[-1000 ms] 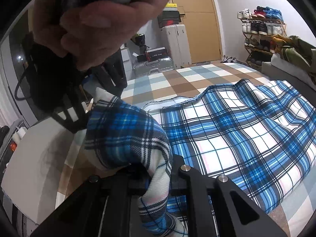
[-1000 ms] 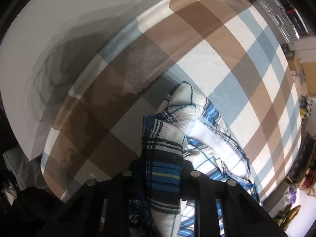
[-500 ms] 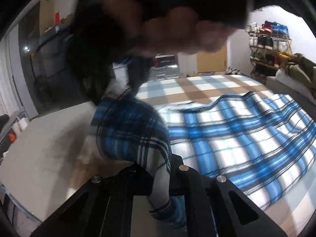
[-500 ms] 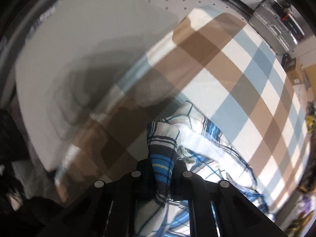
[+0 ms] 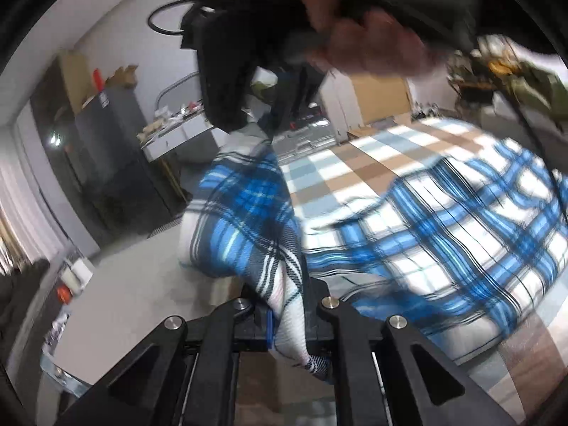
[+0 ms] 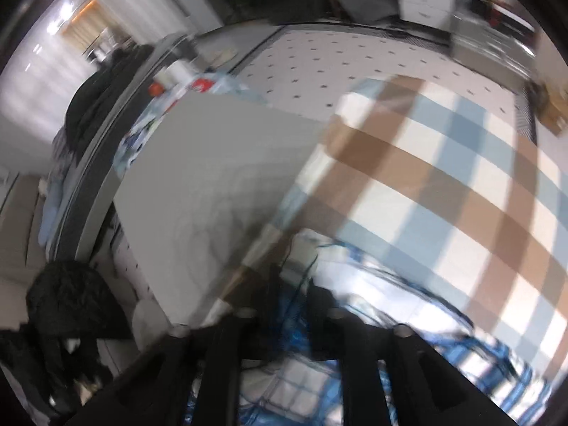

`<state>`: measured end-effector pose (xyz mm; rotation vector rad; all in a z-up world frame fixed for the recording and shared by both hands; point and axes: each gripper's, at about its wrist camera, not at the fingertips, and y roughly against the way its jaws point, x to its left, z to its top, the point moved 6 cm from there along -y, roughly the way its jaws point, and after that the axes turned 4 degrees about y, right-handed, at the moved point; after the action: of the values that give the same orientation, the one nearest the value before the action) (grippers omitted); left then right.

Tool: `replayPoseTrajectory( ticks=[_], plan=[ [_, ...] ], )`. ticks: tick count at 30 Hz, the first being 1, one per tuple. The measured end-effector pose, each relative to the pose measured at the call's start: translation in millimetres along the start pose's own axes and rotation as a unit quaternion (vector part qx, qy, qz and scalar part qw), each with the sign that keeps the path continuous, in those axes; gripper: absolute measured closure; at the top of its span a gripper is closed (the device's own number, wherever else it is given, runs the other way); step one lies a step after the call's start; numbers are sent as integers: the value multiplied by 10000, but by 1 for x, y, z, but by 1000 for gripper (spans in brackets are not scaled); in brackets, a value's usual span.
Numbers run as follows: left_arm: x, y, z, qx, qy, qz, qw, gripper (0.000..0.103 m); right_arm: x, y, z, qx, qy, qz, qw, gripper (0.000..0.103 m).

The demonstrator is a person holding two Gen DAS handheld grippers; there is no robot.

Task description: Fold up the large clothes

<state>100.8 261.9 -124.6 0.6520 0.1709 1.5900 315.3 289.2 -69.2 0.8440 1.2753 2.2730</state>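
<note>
Pinching a bunched corner of the blue plaid shirt (image 5: 248, 213), the left gripper (image 5: 284, 305) lifts it off the bed (image 5: 355, 170) for folding (right gripper's (image 6: 291, 305) jaws just widened, blurred).

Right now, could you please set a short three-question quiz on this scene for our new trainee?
1. True or false: the left gripper is shut on a bunched corner of the blue, white and black plaid garment.
2. What lies under the garment? A) bare wooden floor B) brown, pale-blue and cream checked bedcover C) green towel
3. Fill in: in the left wrist view, a person's ____ shows blurred at the top.

Key: 1 true; 2 B; 3 hand.
</note>
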Motion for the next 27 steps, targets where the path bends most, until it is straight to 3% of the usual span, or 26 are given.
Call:
replayPoseTrajectory(
  ticks=[1,2,3,6,9,13,15,23,26,27],
  plan=[
    [-11,-2,-3,52,-115,-39,9999,98,-6,7,-4,-38,-39,3,10000,68],
    [-25,-4,-5,65,-269,-32,9996,98,-11,14,-7,-119,-81,6,9999,51],
    [-30,-4,-6,40,-388,40,9992,98,-21,15,-11,-188,-126,5,9997,46],
    [-48,-6,-12,35,-711,183,9973,98,-24,17,-17,-248,-132,316,9991,43],
    [-45,-7,-16,139,-584,116,9981,98,-23,5,-28,214,220,-276,9991,36],
    [-39,-6,-23,196,-422,1,9989,98,-32,-19,-52,964,138,-628,9933,36],
    [-40,-3,-26,197,-438,-4,9988,98,-30,-32,-62,1306,88,-483,9902,36],
    [-54,-9,-27,127,-741,124,9971,98,12,-99,-49,1926,330,-455,9797,35],
    [-59,-11,-29,168,-836,159,9962,98,18,-129,-43,2213,462,-816,9707,36],
    [-60,-13,-29,184,-844,158,9961,98,18,-138,-42,2325,552,-1019,9657,44]
  ],
)
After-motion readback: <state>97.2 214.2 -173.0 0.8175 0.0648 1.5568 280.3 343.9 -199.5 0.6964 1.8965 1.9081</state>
